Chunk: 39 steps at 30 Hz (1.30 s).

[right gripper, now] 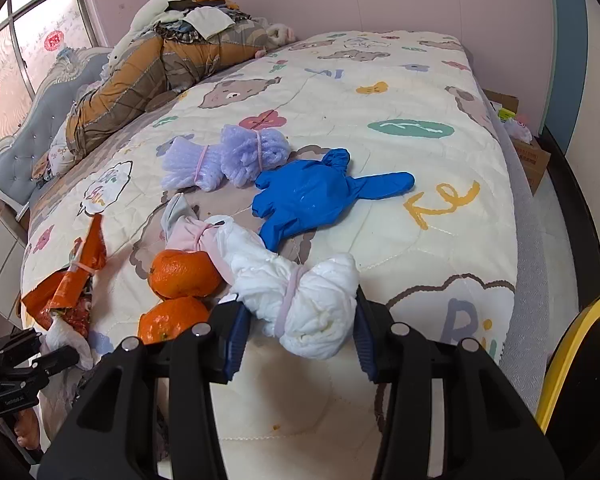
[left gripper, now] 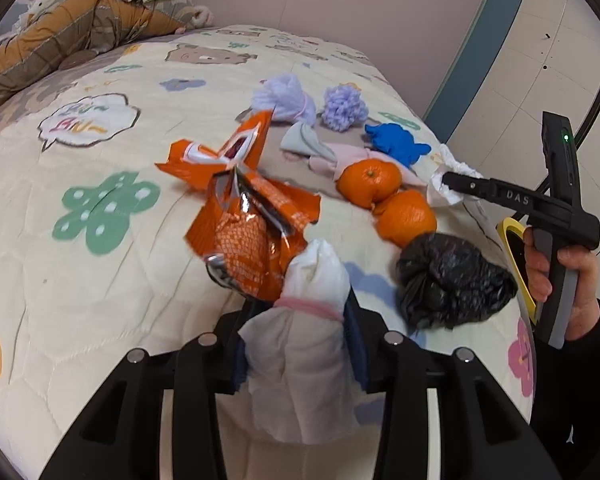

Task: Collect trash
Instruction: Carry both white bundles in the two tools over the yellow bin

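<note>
On the patterned bedspread point(left gripper: 100, 280) lie orange snack wrappers point(left gripper: 244, 220), two oranges point(left gripper: 370, 182), a crumpled black plastic bag point(left gripper: 452, 280), a blue glove point(right gripper: 320, 196) and two purple yarn bundles point(right gripper: 228, 158). My left gripper point(left gripper: 298, 320) is shut on a white tissue bundle point(left gripper: 300, 360) tied with a pink band, just in front of the wrappers. My right gripper point(right gripper: 298, 312) is shut on another banded white tissue bundle point(right gripper: 312, 304), beside the oranges point(right gripper: 180, 274). In the left wrist view the right gripper point(left gripper: 450, 180) comes in from the right, held by a hand point(left gripper: 576, 280).
A folded quilt pile point(right gripper: 148, 68) lies at the head of the bed by the grey headboard point(right gripper: 28, 136). Cardboard boxes point(right gripper: 532, 156) stand on the floor past the bed's right edge. A yellow-rimmed black object point(right gripper: 572, 340) sits close to my right gripper.
</note>
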Each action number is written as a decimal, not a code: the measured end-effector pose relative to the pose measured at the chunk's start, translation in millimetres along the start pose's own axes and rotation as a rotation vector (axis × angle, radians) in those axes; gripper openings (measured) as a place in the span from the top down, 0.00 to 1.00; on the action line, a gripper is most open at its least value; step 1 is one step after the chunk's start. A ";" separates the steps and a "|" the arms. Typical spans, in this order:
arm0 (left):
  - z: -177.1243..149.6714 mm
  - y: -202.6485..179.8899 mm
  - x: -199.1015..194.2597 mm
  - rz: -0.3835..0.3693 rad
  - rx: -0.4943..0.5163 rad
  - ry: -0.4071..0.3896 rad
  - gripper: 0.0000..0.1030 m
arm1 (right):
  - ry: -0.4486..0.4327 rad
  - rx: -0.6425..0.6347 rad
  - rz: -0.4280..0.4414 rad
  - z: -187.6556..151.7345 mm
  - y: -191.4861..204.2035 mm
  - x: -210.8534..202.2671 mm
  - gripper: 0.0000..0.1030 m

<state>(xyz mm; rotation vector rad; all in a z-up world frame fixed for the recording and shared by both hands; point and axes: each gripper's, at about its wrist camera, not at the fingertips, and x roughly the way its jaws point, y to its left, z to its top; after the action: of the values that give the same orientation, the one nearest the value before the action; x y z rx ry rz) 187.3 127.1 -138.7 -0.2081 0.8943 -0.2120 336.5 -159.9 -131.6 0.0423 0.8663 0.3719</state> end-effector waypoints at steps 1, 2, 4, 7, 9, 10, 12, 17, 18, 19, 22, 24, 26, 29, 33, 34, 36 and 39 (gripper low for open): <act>-3.1 2.0 -2.3 0.001 0.000 0.000 0.65 | -0.001 0.000 0.000 -0.2 -0.3 0.2 0.58; -5.7 3.9 -5.1 0.002 -0.001 0.000 0.65 | 0.000 0.002 0.002 -0.6 -0.5 0.0 0.58; -9.5 5.5 -10.4 0.005 -0.003 -0.006 0.65 | 0.002 0.007 0.003 -0.5 -1.8 0.4 0.58; -16.7 3.2 -20.5 0.029 0.023 -0.021 0.73 | 0.003 0.010 0.000 -1.2 -2.8 0.9 0.58; -20.6 2.3 -29.4 0.031 0.032 -0.036 0.74 | -0.001 0.011 0.000 -1.2 -2.8 -0.3 0.58; -21.3 2.5 -33.3 0.026 0.029 -0.042 0.74 | -0.004 0.010 0.002 -1.0 -2.4 -0.5 0.58; -21.0 3.0 -44.6 0.013 0.016 -0.062 0.74 | -0.019 0.012 0.007 -0.3 -1.7 -5.1 0.59; -9.4 -1.6 -79.0 -0.012 -0.005 -0.152 0.74 | -0.090 0.023 0.046 7.0 -1.4 -34.7 0.59; -5.9 -4.2 -84.4 -0.014 -0.005 -0.169 0.74 | -0.109 0.029 0.057 8.5 -2.1 -43.5 0.59; -2.7 -6.7 -88.9 -0.018 -0.005 -0.183 0.74 | -0.123 0.036 0.064 9.1 -3.1 -51.5 0.59; 9.4 -18.2 -102.7 -0.026 0.010 -0.233 0.74 | -0.162 0.062 0.089 13.3 -8.2 -78.9 0.59; 18.4 -28.2 -108.6 -0.025 0.022 -0.260 0.74 | -0.197 0.072 0.096 15.8 -12.0 -101.7 0.59; 26.7 -37.8 -111.7 -0.026 0.026 -0.278 0.74 | -0.234 0.065 0.089 18.0 -14.1 -124.8 0.59; 40.3 -57.9 -111.1 -0.033 0.044 -0.298 0.74 | -0.278 0.050 0.071 17.4 -18.5 -157.4 0.59; 53.8 -90.7 -106.8 -0.061 0.077 -0.308 0.74 | -0.331 0.044 0.035 11.1 -30.1 -197.2 0.59; 56.8 -99.7 -105.3 -0.065 0.087 -0.311 0.74 | -0.338 0.048 0.029 9.4 -34.5 -206.0 0.59; 63.6 -120.4 -100.9 -0.083 0.111 -0.312 0.74 | -0.358 0.058 0.011 5.6 -43.2 -221.5 0.59; 72.6 -152.3 -93.5 -0.094 0.154 -0.316 0.74 | -0.386 0.079 -0.013 -0.2 -59.0 -245.7 0.59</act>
<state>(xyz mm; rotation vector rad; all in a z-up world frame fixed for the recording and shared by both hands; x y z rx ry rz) 173.1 12.7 16.0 -0.1349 0.5521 -0.3244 209.8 -297.7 38.2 0.1759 0.4986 0.3036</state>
